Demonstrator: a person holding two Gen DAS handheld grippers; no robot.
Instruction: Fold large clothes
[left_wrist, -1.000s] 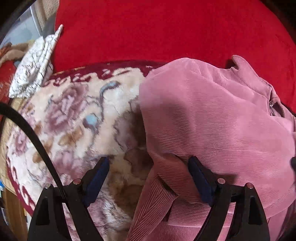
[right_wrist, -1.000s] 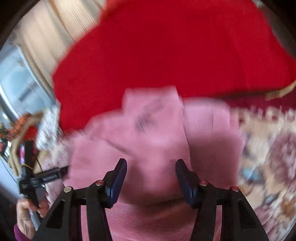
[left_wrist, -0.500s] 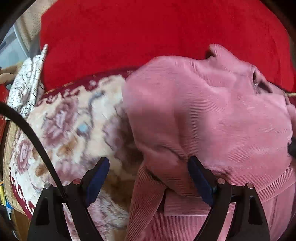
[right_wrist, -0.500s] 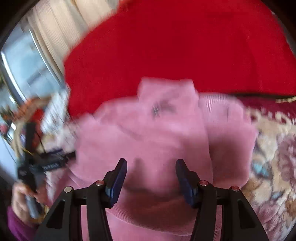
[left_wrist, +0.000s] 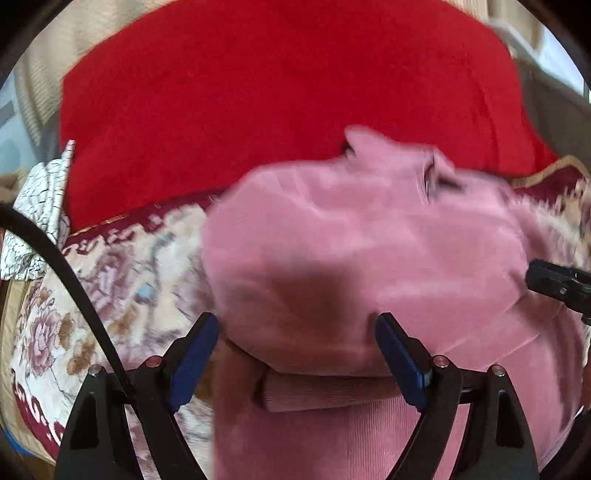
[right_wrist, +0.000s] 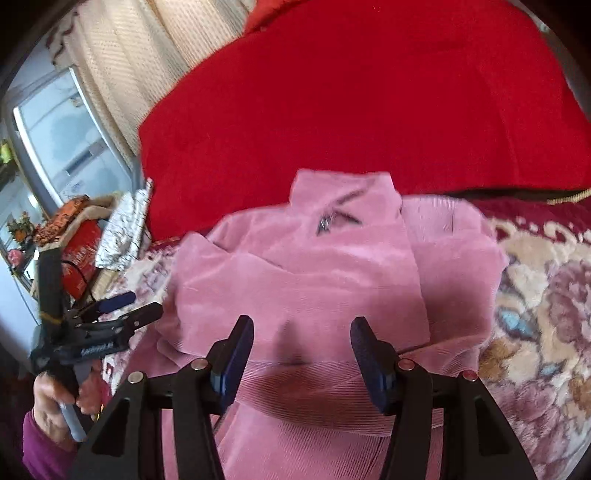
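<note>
A pink corduroy garment (right_wrist: 314, 280) lies folded on a floral blanket (right_wrist: 535, 302), collar and zip toward the red cushion. It also shows in the left wrist view (left_wrist: 369, 251), blurred. My left gripper (left_wrist: 295, 354) is open, its jaws wide apart over the garment's near left fold; it also shows from the side in the right wrist view (right_wrist: 125, 310). My right gripper (right_wrist: 301, 354) is open above the garment's near edge, holding nothing. Its tip shows in the left wrist view (left_wrist: 554, 284).
A big red cushion (right_wrist: 351, 99) lies behind the garment. A white patterned cloth (left_wrist: 40, 206) sits at the left by a red box (right_wrist: 79, 254). A curtain (right_wrist: 129, 55) and a window are at the far left.
Both grippers have pulled back and tilted up, so more of the red cushion shows. The garment's folded top now lies flatter and further from the jaws. Both stay open.
</note>
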